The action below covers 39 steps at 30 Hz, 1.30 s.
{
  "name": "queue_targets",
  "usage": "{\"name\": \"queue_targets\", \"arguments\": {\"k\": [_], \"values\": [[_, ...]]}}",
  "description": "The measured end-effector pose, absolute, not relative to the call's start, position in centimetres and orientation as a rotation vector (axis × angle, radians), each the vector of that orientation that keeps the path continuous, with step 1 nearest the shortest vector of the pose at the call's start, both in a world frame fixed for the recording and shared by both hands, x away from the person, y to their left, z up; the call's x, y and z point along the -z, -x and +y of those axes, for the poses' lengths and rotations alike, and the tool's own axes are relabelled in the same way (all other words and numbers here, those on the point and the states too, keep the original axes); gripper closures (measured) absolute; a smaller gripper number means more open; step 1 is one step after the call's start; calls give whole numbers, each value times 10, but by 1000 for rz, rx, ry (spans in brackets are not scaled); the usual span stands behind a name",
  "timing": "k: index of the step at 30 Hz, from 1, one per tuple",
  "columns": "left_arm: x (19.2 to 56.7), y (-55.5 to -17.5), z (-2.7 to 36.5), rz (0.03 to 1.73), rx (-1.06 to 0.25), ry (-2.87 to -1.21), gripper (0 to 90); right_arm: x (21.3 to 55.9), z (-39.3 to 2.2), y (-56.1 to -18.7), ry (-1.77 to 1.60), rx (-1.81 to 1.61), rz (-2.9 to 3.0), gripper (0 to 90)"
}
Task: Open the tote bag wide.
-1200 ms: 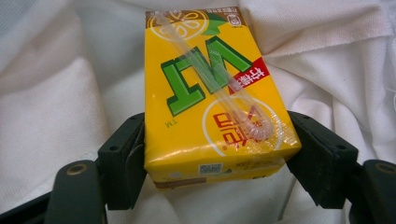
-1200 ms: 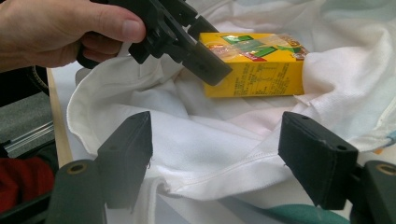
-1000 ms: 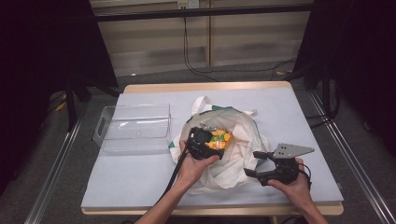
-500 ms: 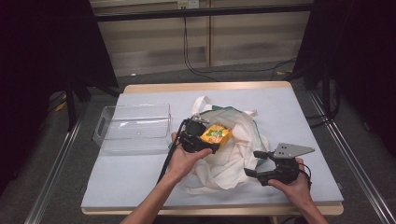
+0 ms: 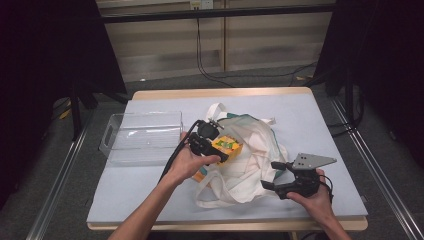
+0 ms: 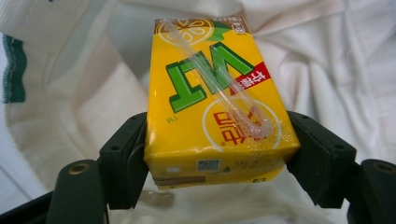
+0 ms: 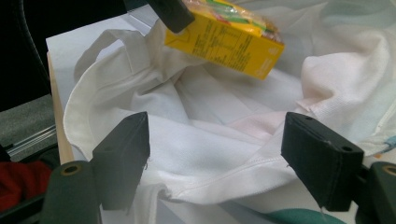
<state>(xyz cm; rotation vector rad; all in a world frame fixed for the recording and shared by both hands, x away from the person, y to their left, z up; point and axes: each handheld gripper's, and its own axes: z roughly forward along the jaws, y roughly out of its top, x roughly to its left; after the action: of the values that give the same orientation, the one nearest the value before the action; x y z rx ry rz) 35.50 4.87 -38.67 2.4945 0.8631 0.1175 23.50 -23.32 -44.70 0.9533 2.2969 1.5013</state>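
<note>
The yellow drink carton point(image 6: 217, 100) is clamped in the left gripper point(image 5: 212, 145) above the tote bag point(image 5: 255, 155) at frame centre; the clear bin point(image 5: 142, 137) left of it awaits, and the right gripper point(image 5: 280, 175) is released.

Count of things on the blue-grey table point(image 5: 320, 120)

There was one yellow drink carton point(image 5: 227, 146) with one clear wrapped straw point(image 6: 219, 86) taped to its face, one white cloth tote bag point(image 5: 250, 160) with green trim, and one clear plastic rectangular tray point(image 5: 142, 136). Two black two-jaw grippers were counted: the left gripper point(image 5: 212, 150) and the right gripper point(image 5: 275, 175), one per hand.
</note>
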Motion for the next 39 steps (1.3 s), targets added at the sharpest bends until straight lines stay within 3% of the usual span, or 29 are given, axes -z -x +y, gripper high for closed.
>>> {"name": "queue_targets", "arguments": {"k": [12, 17, 22, 39], "values": [[394, -362, 44, 771, -105, -2568, 274, 447, -233, -235, -950, -1504, 2300, 235], [400, -358, 47, 779, -114, -2517, 256, 448, -234, -235, -959, -1503, 2298, 220], [405, -355, 51, 755, -134, -2448, 139, 447, -233, -235, -960, -1502, 2294, 215], [423, -333, 74, 564, -306, -2206, 95, 447, -233, -236, -963, -1509, 2296, 211]]}}
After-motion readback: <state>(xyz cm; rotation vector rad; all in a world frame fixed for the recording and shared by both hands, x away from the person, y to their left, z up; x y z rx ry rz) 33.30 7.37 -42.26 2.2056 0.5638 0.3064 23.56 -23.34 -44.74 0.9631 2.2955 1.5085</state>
